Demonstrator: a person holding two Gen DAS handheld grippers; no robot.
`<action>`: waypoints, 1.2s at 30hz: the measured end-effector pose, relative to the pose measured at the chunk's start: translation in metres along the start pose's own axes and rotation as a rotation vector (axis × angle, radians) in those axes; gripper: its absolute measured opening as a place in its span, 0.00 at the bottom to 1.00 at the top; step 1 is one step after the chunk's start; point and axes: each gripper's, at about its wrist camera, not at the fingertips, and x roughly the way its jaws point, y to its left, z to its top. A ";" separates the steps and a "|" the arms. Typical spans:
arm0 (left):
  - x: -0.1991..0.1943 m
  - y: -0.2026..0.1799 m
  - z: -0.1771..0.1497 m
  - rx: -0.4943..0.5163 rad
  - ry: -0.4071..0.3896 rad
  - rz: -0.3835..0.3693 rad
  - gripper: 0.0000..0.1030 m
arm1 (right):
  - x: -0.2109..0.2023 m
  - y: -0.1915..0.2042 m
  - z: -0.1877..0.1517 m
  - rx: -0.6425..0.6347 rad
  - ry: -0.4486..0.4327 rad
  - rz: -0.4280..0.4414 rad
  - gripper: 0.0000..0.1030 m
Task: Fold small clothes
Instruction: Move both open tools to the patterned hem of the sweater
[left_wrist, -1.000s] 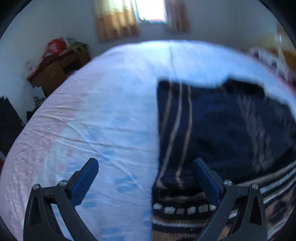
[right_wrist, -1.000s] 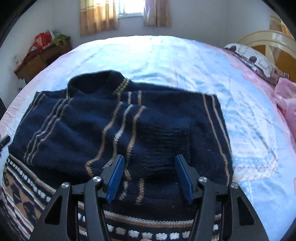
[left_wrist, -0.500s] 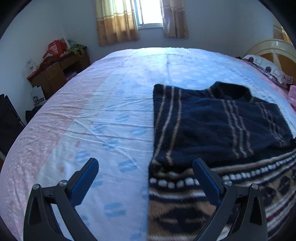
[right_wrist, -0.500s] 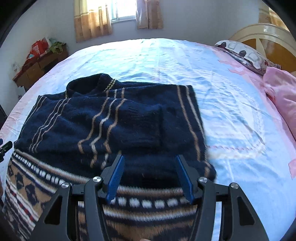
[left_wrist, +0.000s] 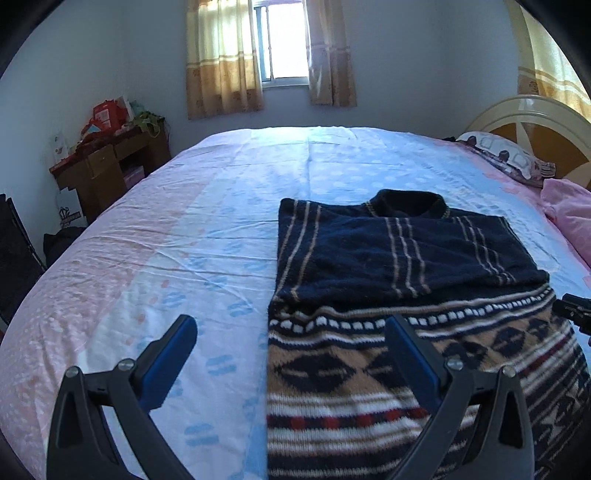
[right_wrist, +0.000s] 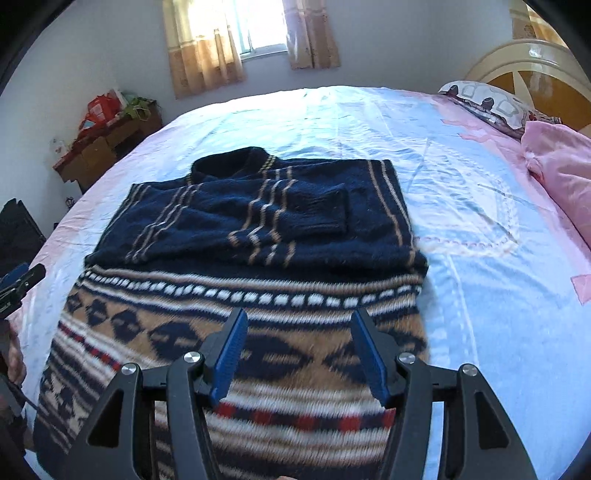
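Observation:
A navy knit sweater (left_wrist: 399, 258) with tan stripes and a patterned tan, white and red lower band lies flat on the bed, both sleeves folded across its chest. It also shows in the right wrist view (right_wrist: 266, 229). My left gripper (left_wrist: 291, 328) is open and empty above the sweater's left hem edge, one finger over the sheet, one over the band. My right gripper (right_wrist: 299, 321) is open and empty above the patterned band, right of centre. The left gripper's tip shows at the left edge of the right wrist view (right_wrist: 20, 284).
The bed sheet (left_wrist: 184, 236) is pale blue and pink. A wooden desk (left_wrist: 107, 166) with clutter stands at the left wall. A patterned pillow (left_wrist: 506, 157), a pink blanket (right_wrist: 557, 162) and the headboard (right_wrist: 532, 70) are at the right. A dark chair (left_wrist: 14, 254) stands left.
Both grippers have pulled back toward the sweater's hem and risen, so more of the patterned band is in view. The sweater has not moved. Both stay open.

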 end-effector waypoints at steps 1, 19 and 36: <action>-0.002 -0.001 -0.002 0.002 -0.002 -0.002 1.00 | -0.003 0.002 -0.004 -0.002 0.001 0.006 0.58; -0.077 0.006 -0.063 0.071 -0.018 -0.046 1.00 | -0.056 0.009 -0.079 -0.018 0.044 0.032 0.58; -0.125 0.008 -0.133 0.105 0.068 -0.133 1.00 | -0.109 0.020 -0.137 -0.043 0.034 0.023 0.58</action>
